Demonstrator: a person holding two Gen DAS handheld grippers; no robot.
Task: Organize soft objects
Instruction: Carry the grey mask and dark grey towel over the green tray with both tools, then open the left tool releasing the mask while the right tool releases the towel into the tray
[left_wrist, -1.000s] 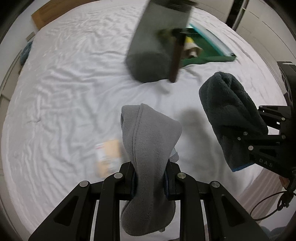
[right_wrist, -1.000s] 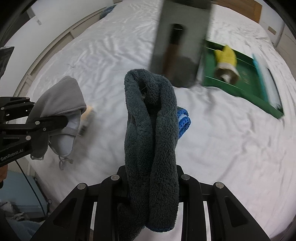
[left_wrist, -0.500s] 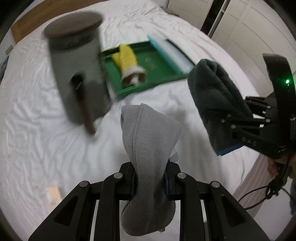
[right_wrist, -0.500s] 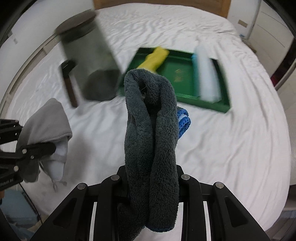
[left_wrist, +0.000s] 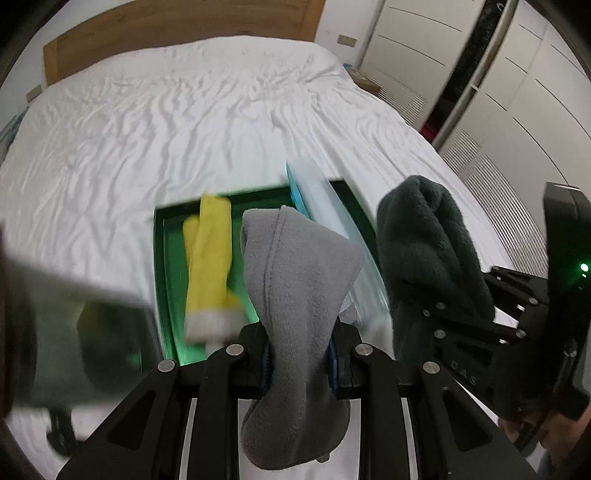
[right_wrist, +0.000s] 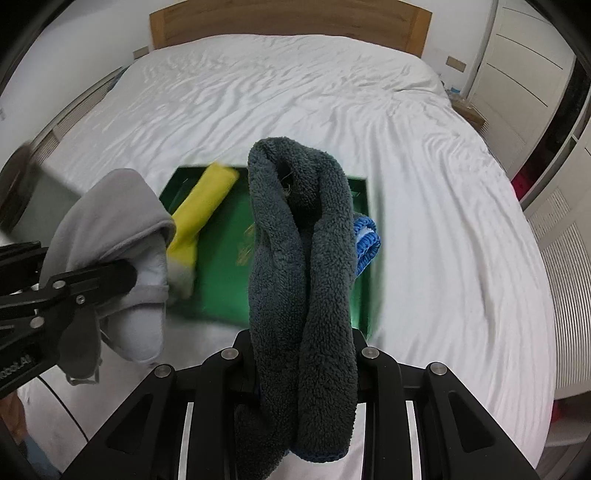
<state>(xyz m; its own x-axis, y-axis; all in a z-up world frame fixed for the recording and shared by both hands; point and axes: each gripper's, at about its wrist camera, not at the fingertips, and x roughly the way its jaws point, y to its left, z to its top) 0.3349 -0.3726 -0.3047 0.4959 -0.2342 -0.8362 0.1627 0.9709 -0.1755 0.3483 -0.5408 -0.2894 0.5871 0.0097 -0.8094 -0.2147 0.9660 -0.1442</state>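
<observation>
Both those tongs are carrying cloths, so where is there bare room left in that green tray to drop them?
Green tray: the middle floor is bare, between the yellow cloth on its left and the pale blue folded item on its right. Both sides are crowded. The white bedsheet beyond the tray, toward the headboard, is wide open.

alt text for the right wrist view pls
The right gripper is shut on a dark grey towel above a green tray on a white bed. A yellow cloth lies in the tray; at left, the left gripper holds a light grey cloth.
</observation>
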